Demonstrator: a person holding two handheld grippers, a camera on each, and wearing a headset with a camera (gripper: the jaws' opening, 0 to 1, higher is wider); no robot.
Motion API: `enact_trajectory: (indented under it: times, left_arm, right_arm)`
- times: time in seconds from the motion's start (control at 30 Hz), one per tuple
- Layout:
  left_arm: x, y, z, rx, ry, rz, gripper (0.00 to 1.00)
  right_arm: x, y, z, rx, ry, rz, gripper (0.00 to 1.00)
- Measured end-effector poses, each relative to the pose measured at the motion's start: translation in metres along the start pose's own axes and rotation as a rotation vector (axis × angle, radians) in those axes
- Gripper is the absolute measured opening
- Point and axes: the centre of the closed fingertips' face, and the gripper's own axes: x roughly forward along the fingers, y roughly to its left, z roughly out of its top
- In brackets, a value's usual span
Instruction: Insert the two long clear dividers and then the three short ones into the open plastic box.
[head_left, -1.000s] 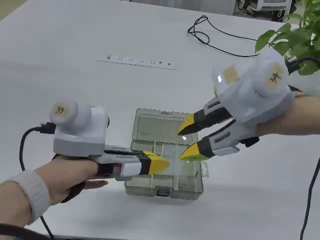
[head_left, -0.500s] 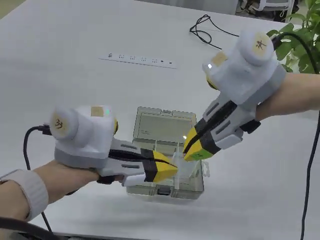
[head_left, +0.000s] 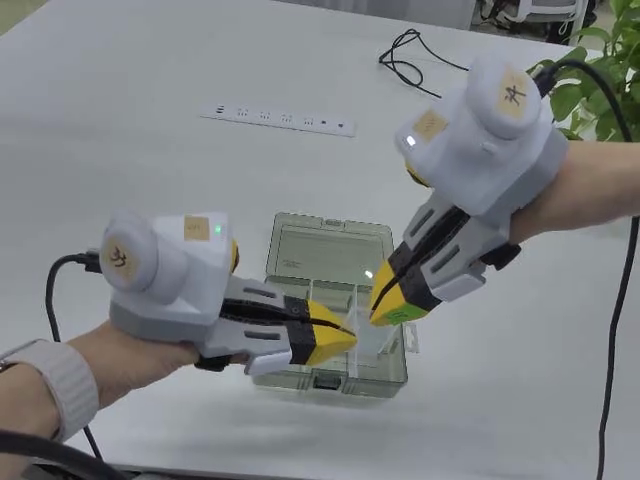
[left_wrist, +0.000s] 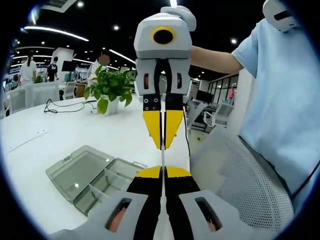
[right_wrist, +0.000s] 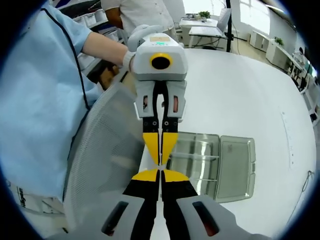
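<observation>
Teamwork, pretty much. Pinched left hand-held gripper (head_left: 345, 338) and right hand-held gripper (head_left: 379, 312) tight on opposite ends of one clear divider (head_left: 363, 335), probably to keep that thin sheet upright and square. Hovered it just over the open plastic box (head_left: 330, 385) on the tabletop (head_left: 150, 180), lid (head_left: 325, 245) laid flat behind. Couldn't tell long or short one.

White table (head_left: 120, 130): open box (head_left: 330, 250) nr front edge, power strip (head_left: 275, 121) behind it, black cable (head_left: 384, 64) far back.
</observation>
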Motion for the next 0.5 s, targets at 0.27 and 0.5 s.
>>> enact_trajectory:
  times: [0.27, 0.5]
  left_arm:
    - [-0.0002, 0.0024, 0.0004, -0.021, -0.004, 0.013, 0.00]
    - [-0.0004, 0.0061, -0.0014, -0.041, 0.004, 0.029, 0.00]
  right_arm:
    - [-0.0017, -0.0054, -0.0009, -0.009, 0.011, -0.024, 0.02]
    - [-0.0004, -0.0057, -0.0017, -0.008, 0.028, -0.026, 0.02]
